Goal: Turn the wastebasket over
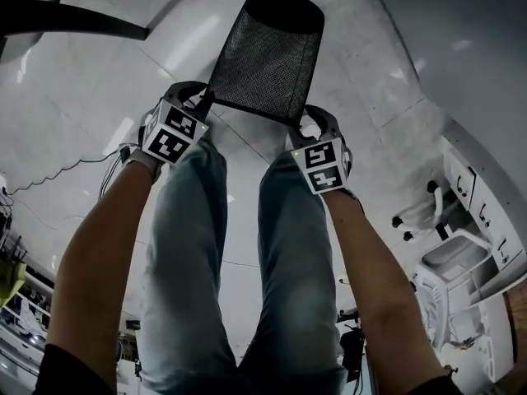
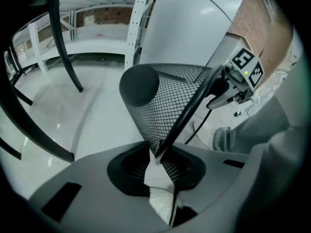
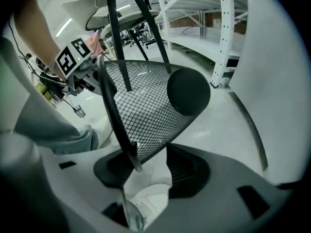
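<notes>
Wastebasket: A black mesh wastebasket (image 1: 265, 60) lay tipped over ahead of the person's knees, above a pale floor (image 1: 165, 48). Whether it rested on that floor could not be told.
Long axis: It ran straight away from the person, with the closed base (image 1: 284, 11) far off and the open rim (image 1: 247, 108) nearest, facing both grippers.
Left gripper: The left gripper (image 1: 200, 101) sat at the rim's left end. Its jaws stood slightly apart with the rim between them and seemed not to pinch it.
Right gripper: The right gripper (image 1: 306, 122) sat at the rim's right end, its jaws wider apart. The rim leaned on one jaw, with a clear gap to the other.
Nearer hand: Neither was nearer, as they flanked the rim evenly.
Coming move: Any further turning probably hinged on swinging the far base about this near rim.
</notes>
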A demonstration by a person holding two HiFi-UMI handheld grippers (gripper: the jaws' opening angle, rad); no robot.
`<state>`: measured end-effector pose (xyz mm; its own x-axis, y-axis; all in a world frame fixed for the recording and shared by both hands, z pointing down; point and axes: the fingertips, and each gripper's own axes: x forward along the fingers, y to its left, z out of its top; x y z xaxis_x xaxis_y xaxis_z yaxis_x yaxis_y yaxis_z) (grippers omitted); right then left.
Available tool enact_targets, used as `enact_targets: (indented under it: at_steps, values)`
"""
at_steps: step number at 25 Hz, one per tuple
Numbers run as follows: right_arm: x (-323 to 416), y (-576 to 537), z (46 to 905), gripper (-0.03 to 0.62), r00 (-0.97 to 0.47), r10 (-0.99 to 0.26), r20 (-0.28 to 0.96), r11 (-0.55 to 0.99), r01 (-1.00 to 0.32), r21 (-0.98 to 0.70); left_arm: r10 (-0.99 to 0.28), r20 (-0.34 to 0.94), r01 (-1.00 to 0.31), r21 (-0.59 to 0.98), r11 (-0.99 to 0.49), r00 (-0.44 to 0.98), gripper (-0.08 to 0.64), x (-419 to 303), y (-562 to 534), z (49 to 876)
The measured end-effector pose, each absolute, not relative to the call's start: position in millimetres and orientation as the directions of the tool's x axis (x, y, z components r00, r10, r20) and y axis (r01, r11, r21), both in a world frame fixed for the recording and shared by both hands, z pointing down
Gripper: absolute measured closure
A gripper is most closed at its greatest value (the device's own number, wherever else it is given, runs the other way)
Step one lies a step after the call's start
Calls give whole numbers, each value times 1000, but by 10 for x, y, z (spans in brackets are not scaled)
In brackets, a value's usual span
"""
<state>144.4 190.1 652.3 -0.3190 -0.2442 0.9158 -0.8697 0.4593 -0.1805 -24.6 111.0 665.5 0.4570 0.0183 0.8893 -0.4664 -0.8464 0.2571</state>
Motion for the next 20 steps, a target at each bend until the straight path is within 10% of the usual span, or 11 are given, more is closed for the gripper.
enact_targets:
  at_steps: [20]
  values:
    - [1346, 2061, 7236, 379, -328, -35, 944, 594, -766, -244, 61, 941, -479, 224, -849, 332, 457, -429, 1272, 7416]
